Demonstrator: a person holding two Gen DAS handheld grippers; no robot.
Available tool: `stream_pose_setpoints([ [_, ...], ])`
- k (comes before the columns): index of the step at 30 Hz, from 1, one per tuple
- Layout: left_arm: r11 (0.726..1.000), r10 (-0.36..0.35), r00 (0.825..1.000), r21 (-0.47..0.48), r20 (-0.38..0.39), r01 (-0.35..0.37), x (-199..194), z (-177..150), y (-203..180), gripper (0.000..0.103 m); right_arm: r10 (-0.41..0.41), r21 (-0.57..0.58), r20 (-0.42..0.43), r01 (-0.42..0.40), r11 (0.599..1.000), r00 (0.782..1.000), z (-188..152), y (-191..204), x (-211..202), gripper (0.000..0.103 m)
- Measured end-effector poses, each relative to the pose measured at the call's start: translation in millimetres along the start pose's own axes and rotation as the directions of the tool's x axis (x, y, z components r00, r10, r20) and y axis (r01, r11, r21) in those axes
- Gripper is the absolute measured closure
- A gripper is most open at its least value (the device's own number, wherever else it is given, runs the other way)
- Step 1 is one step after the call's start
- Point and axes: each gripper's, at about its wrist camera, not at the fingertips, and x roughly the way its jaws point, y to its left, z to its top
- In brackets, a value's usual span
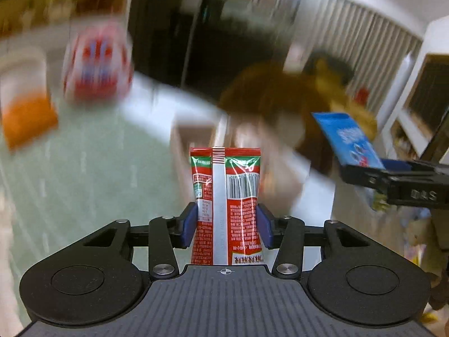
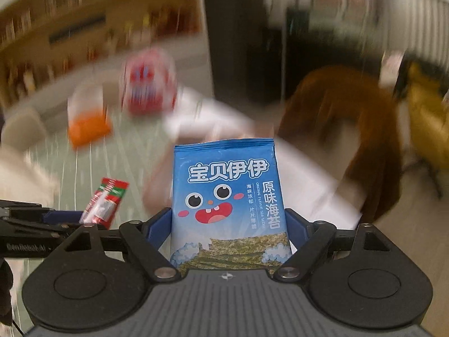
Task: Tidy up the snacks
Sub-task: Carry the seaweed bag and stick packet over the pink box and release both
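The left hand-held gripper (image 1: 226, 226) clenches a narrow red-and-green foil snack packet (image 1: 226, 205), upright between its blue pads. The right hand-held gripper (image 2: 228, 231) grips a flat blue seaweed snack bag (image 2: 228, 196) the same way. Both packets look mid-carry, and the next move probably calls for choosing a drop spot. Beyond, toward eleven o'clock, a pale green table (image 1: 92, 174) carries a blurred orange-and-white pouch (image 1: 26, 106) and a red-and-white bag (image 1: 96, 61). A brown chair (image 2: 350, 129) stands at two o'clock.

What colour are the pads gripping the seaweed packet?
Dark blue pads, clearest in the right wrist view.
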Motion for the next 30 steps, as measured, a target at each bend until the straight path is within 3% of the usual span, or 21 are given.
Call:
stream_pose_setpoints([
  [3,1.0,0.0,0.998,0.016,0.059,-0.001,2.7,49.2,-5.2,0.052,-0.037,-0.01,0.131,0.038,0.999,0.991,46.3,-12.1,-29.3,0.018],
  [6,0.999,0.003,0.995,0.052,0.105,-0.009,21.5,86.6,-13.1,0.052,-0.051,0.019,0.185,0.048,0.999,0.981,76.6,-24.0,-43.2,0.018],
  [10,0.995,-0.102,0.993,0.016,0.058,0.101,82.0,106.5,-6.1,0.046,-0.103,0.026,0.214,0.1,0.995,0.971,96.2,-30.8,-44.0,0.018],
  [13,0.999,-0.046,0.998,-0.014,-0.034,0.045,134.7,94.0,10.6,0.051,-0.118,0.027,0.173,0.115,0.993,0.978,97.6,-30.9,-29.9,0.018],
  [15,0.997,-0.023,1.0,-0.079,-0.015,0.022,141.6,82.3,25.7,0.052,-0.126,0.032,0.128,0.123,0.992,0.984,94.9,-30.6,-16.4,0.018],
  [18,0.979,-0.056,0.998,-0.197,0.005,0.056,132.8,61.6,46.6,0.052,-0.122,0.037,0.079,0.119,0.992,0.989,87.5,-27.8,-0.4,0.018],
  [24,0.973,-0.046,0.999,-0.224,0.015,0.048,101.0,18.3,63.7,0.052,-0.035,0.093,0.003,0.035,0.995,0.999,91.8,-17.0,41.4,0.018],
  [30,0.969,-0.036,0.998,-0.248,-0.059,0.021,84.5,-30.2,61.2,0.052,0.016,0.14,-0.055,-0.008,0.99,0.998,104.1,4.1,116.3,0.013],
])
